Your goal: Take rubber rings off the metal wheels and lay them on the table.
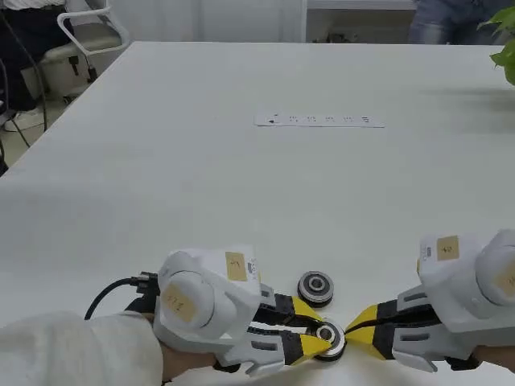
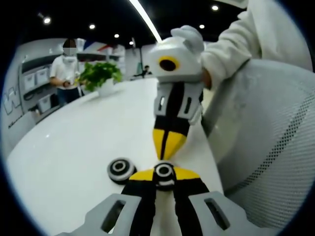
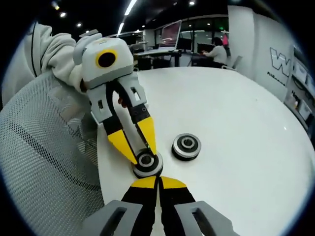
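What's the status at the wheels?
Left claw shut on black rubber-ringed metal wheel. Right claw shut, tips at its rim. Second ringed wheel lies beside, untouched.

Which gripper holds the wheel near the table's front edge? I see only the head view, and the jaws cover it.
Observer: The left gripper. Its own view shows one yellow jaw on each side of the held wheel.
Operator: Is the right gripper open?
Observer: No. In its view the right gripper has both jaws together, tips at the wheel's rim.
Operator: What stands beside that edge?
Observer: A grey mesh chair back, close to the table.
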`<state>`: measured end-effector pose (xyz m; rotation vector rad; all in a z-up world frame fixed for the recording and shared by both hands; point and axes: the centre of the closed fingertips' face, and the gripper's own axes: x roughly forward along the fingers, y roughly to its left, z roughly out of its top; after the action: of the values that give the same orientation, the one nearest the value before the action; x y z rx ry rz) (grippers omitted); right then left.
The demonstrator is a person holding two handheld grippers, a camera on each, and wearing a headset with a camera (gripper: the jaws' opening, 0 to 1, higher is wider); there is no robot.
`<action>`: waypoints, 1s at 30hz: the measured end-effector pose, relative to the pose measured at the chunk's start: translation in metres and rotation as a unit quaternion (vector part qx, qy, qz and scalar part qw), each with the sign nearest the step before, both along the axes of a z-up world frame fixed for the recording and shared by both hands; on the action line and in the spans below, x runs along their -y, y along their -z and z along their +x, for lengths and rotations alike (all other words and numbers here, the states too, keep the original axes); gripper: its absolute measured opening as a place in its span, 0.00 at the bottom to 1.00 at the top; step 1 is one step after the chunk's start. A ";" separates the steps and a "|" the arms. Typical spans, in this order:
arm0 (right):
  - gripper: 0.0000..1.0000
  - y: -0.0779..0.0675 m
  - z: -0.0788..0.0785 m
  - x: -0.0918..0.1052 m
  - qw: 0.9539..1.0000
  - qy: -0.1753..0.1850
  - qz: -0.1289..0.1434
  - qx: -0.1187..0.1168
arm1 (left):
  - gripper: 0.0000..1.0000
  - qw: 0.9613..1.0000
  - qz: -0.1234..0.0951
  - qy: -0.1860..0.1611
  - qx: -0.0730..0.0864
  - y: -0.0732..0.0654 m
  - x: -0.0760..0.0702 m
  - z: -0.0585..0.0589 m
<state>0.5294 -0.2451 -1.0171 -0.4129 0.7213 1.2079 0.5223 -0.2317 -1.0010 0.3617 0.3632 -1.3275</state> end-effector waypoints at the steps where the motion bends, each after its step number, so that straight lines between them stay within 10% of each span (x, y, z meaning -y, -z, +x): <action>1: 0.00 -0.001 0.000 0.000 1.000 0.010 0.004 -0.010 | 0.13 1.000 0.000 0.000 0.001 0.000 0.000 0.000; 6: 0.00 -0.002 0.000 0.000 0.994 0.063 0.041 -0.079 | 0.13 1.000 0.000 0.000 0.001 0.000 0.000 0.000; 12: 0.00 -0.009 0.001 0.000 0.967 0.136 0.119 -0.181 | 0.13 1.000 -0.002 0.001 0.002 0.000 0.000 0.000; 19: 0.00 -0.010 -0.002 -0.001 0.954 0.153 0.137 -0.218 | 0.13 1.000 -0.003 0.004 0.002 -0.001 0.001 0.000; 30: 0.00 -0.015 -0.009 -0.007 0.951 0.153 0.146 -0.227 | 0.13 1.000 0.007 0.012 0.011 0.000 0.002 0.000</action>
<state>0.5205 -0.2377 -1.0019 0.2293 0.9408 1.0987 0.5220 -0.2337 -1.0006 0.3930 0.3516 -1.3444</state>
